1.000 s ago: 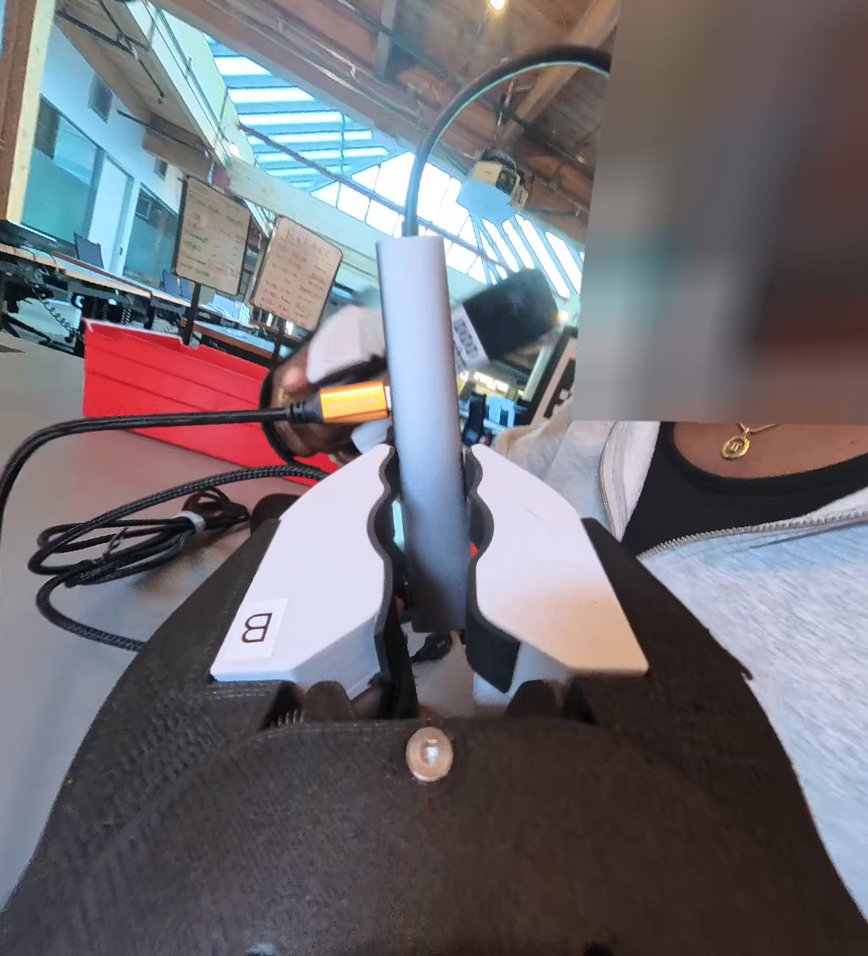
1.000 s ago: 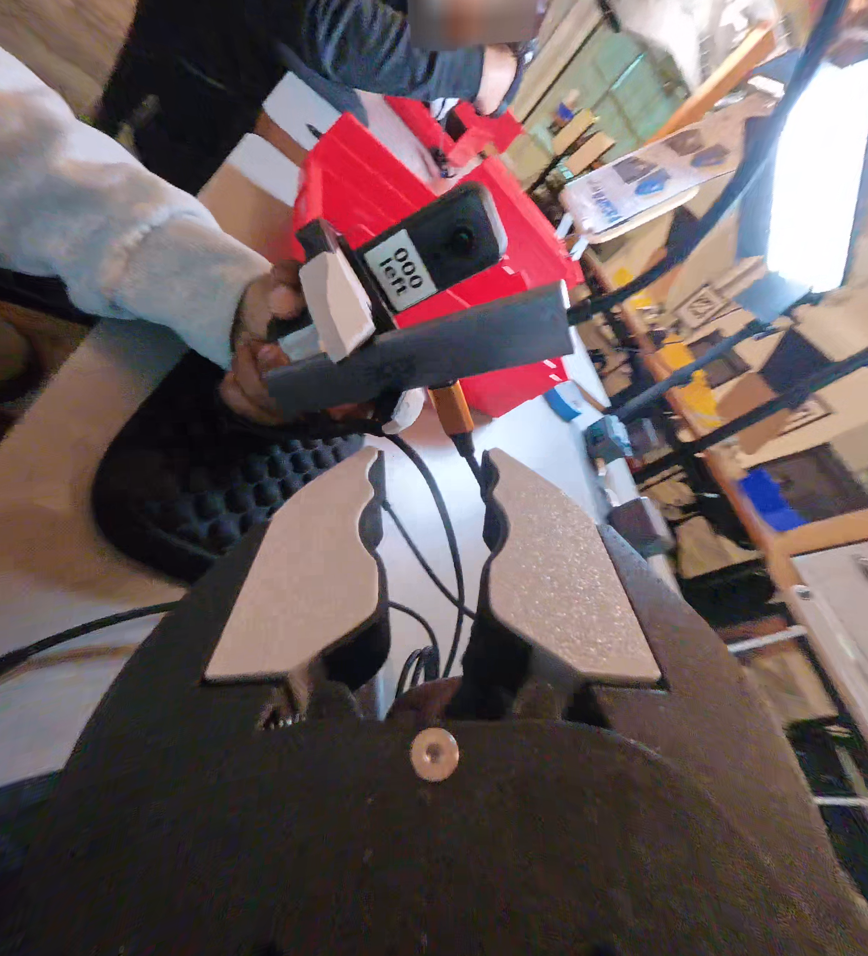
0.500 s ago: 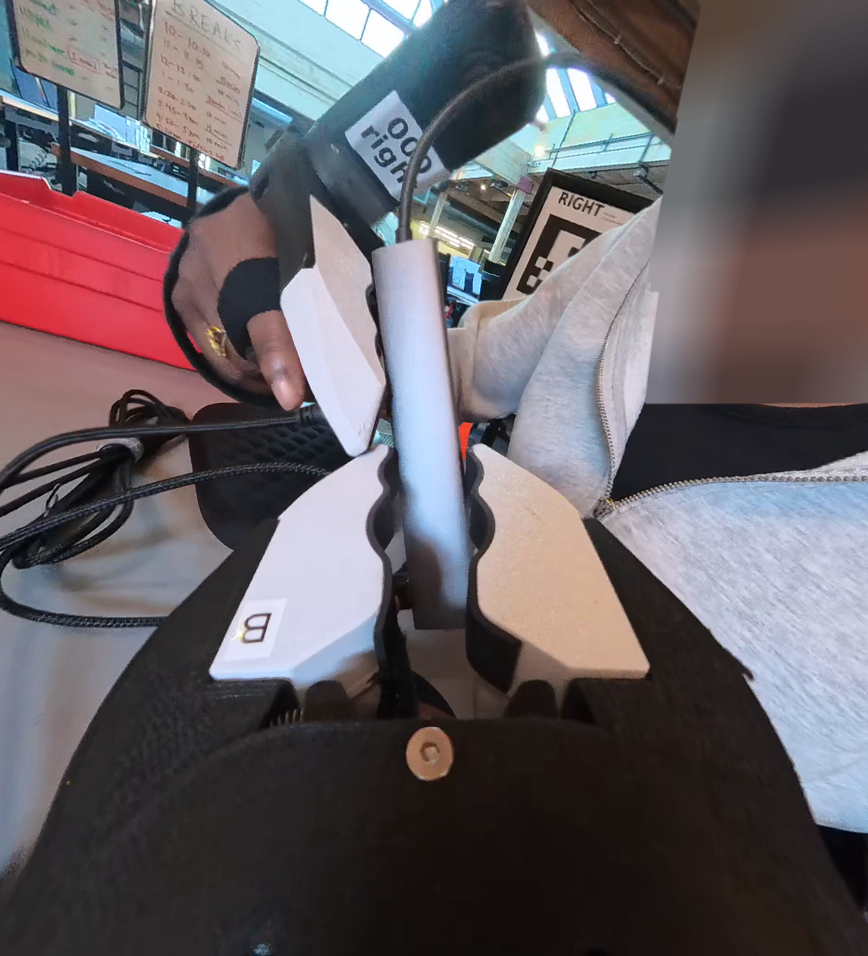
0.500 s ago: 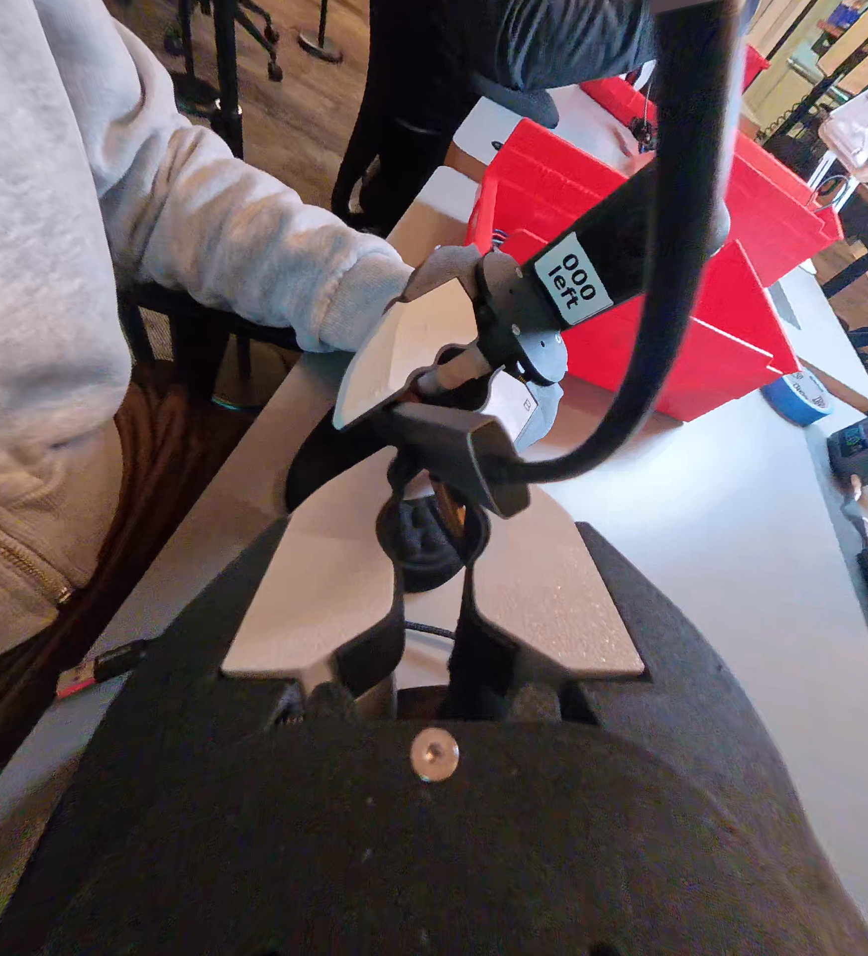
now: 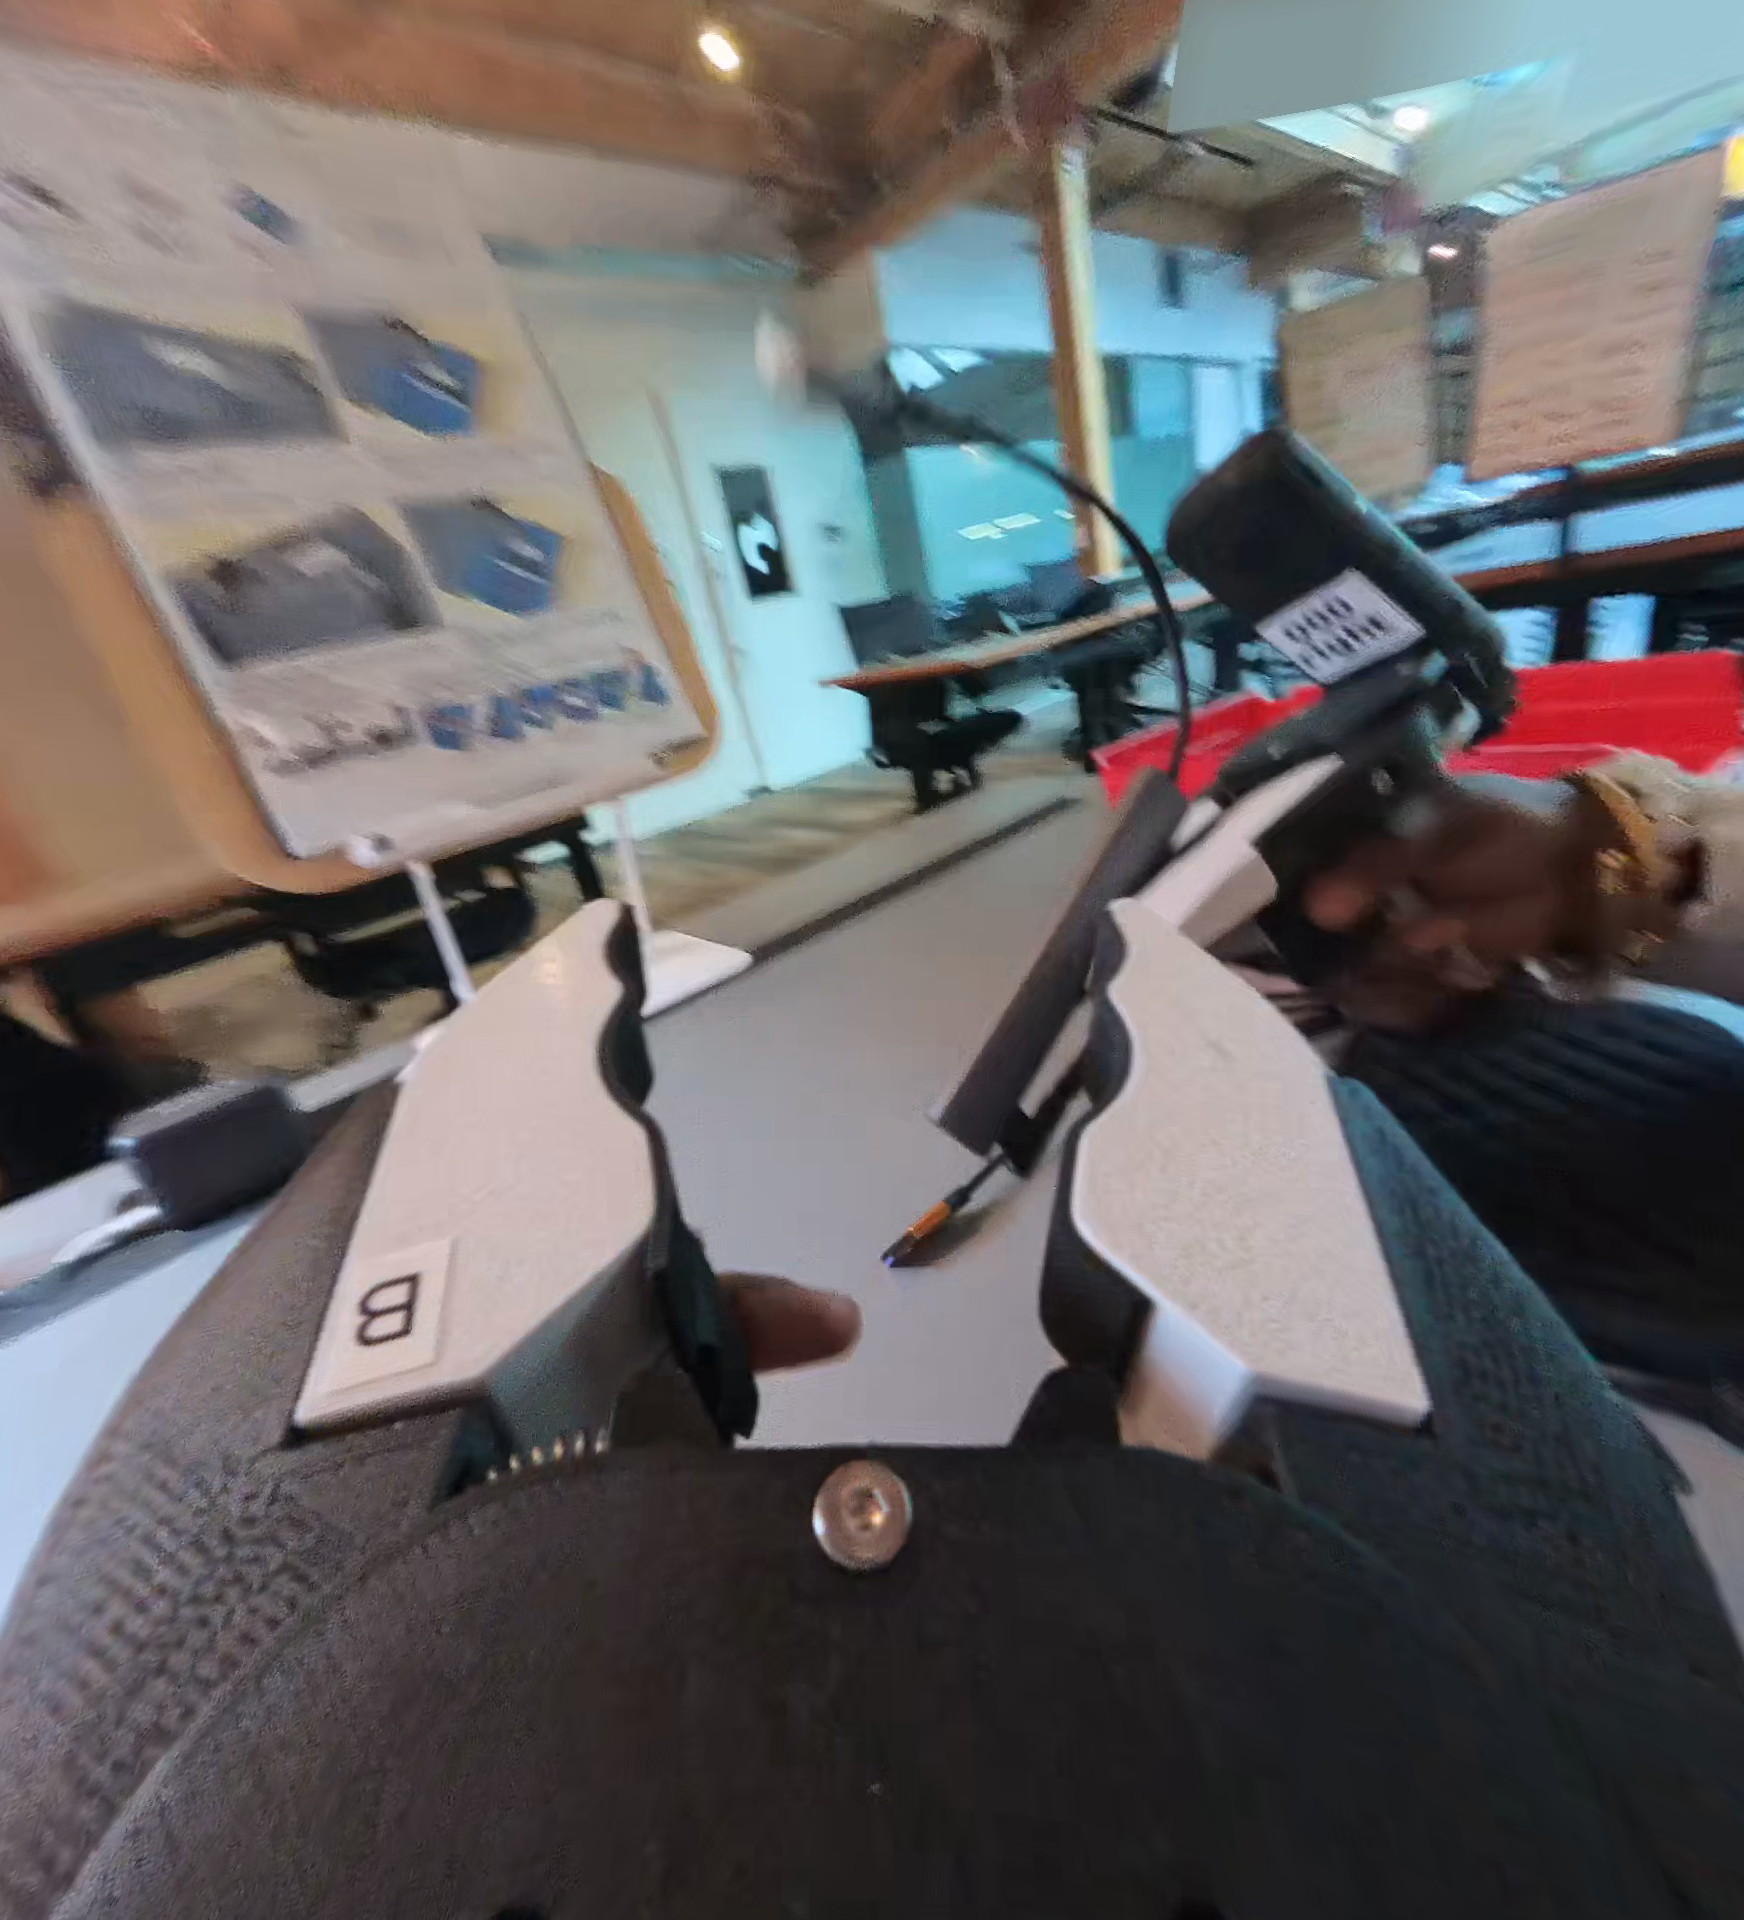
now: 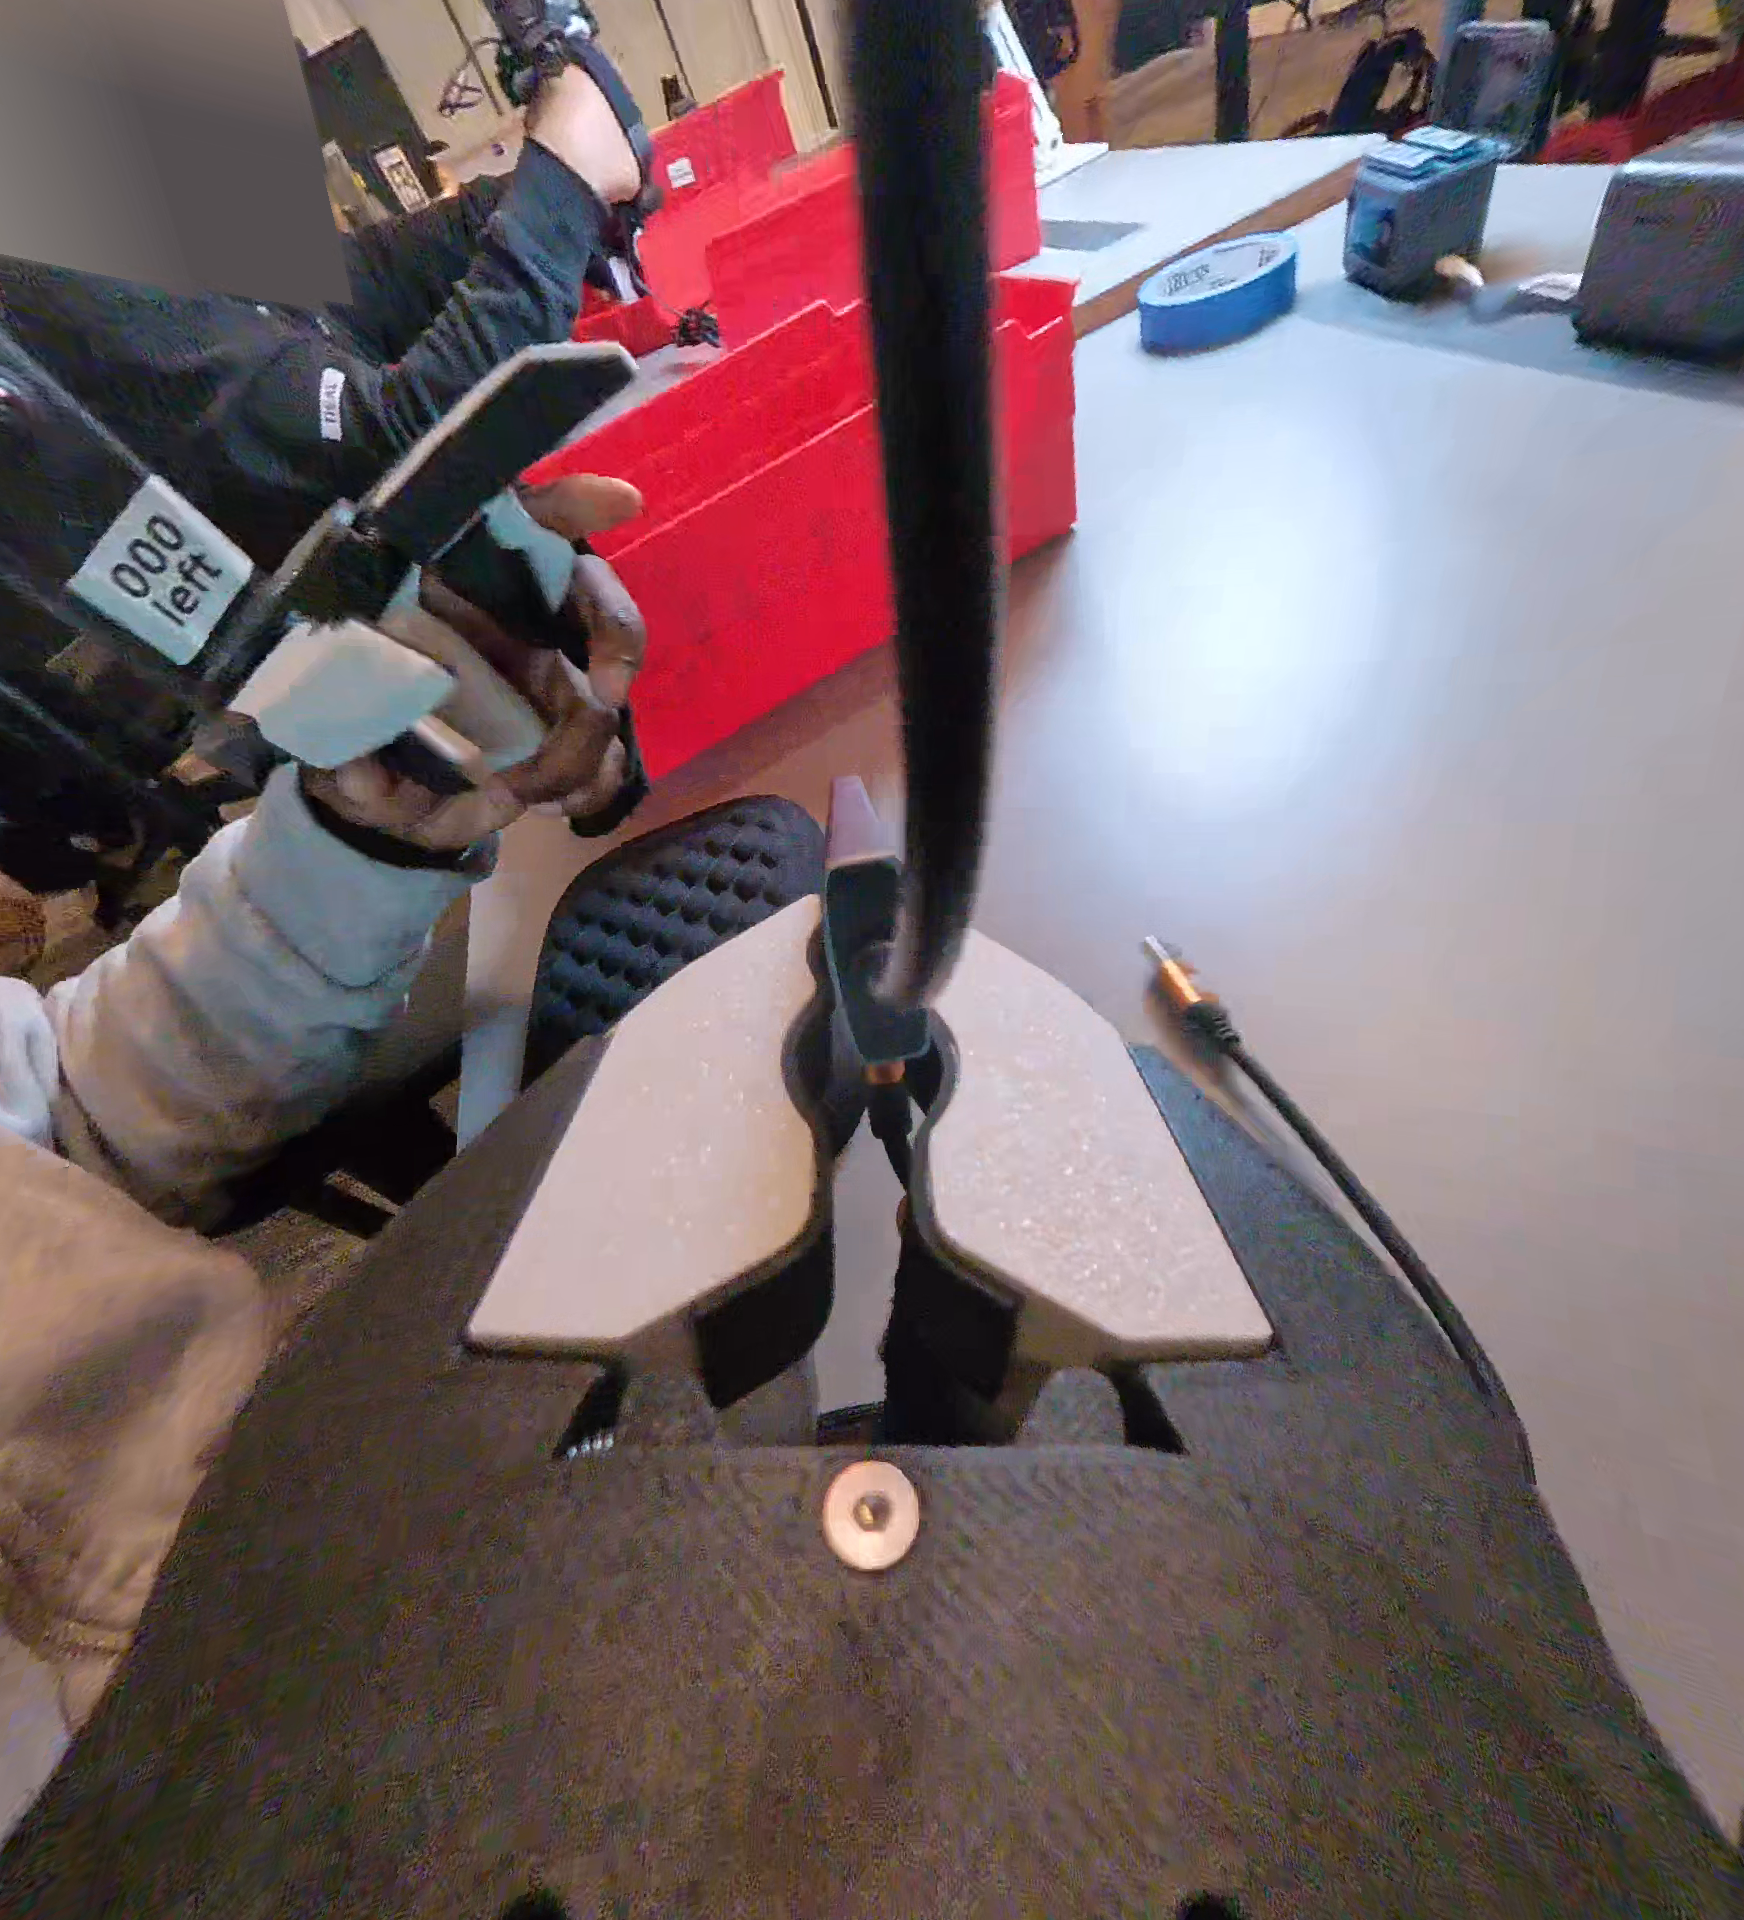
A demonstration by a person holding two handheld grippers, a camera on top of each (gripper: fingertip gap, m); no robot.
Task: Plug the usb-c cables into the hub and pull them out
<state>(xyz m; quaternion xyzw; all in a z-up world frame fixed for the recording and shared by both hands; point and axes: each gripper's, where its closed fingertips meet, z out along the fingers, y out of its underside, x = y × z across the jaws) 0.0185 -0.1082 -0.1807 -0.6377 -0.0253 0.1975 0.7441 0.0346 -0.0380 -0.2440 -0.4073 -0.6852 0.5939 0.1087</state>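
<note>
The left claw (image 5: 868,1049) has let go and gapes empty, while the right claw (image 6: 873,1039) now clenches the hub (image 6: 860,935), one cable (image 6: 1174,982) lying unplugged on the table (image 6: 1419,644).

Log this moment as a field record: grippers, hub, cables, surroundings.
left gripper: open, empty
right gripper: shut on hub
hub lead: thick black, rising from the hub
plugged cable: orange plug at hub's near end, apparently inserted
loose cable: orange plug lying unplugged on table
nearby: red bins, blue tape roll
</note>
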